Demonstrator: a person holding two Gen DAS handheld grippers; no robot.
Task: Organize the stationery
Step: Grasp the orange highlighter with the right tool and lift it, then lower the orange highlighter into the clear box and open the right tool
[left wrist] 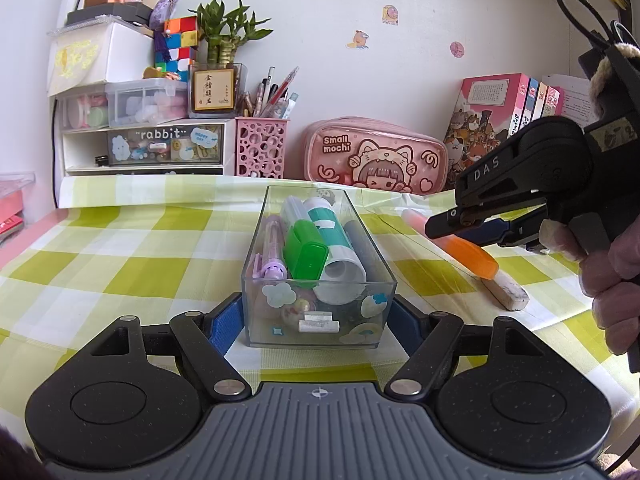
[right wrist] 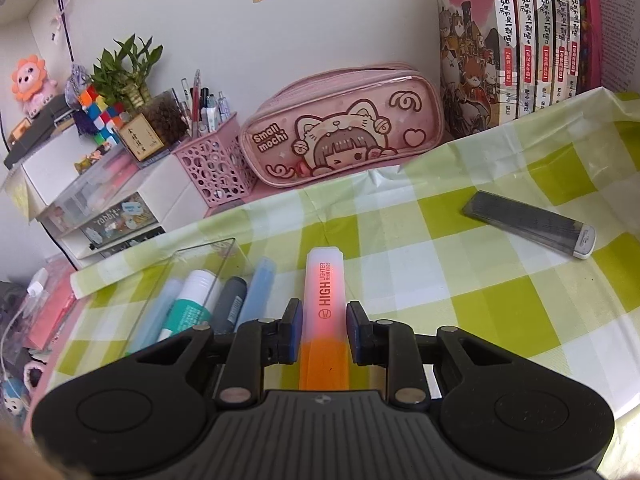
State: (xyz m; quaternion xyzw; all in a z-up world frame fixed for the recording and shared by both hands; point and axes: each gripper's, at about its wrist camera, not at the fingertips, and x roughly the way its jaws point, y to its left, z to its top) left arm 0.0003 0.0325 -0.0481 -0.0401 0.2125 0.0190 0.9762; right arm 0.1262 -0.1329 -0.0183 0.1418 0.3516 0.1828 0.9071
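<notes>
Left wrist view: a clear plastic box [left wrist: 318, 268] is clamped at its near end between the blue pads of the left gripper [left wrist: 318, 330], on a green-checked tablecloth [left wrist: 120, 248]. Laid lengthwise in it, long axes running near to far, are a purple pen [left wrist: 273, 248], a green-capped marker [left wrist: 306, 254], a teal-and-white glue stick [left wrist: 334, 248] and a grey pen [left wrist: 362, 246]. To the right, the right gripper [left wrist: 466, 230] is seen from the side, carried by a hand [left wrist: 612, 280].

Right wrist view only: the right gripper [right wrist: 324, 330] is closed narrowly on an orange highlighter [right wrist: 324, 312], its jaws pressed to the barrel. The long axis points away, pale cap far, orange end near, just right of the box [right wrist: 208, 256]. Far right, a dark lead case [right wrist: 528, 224] is laid slantwise.
</notes>
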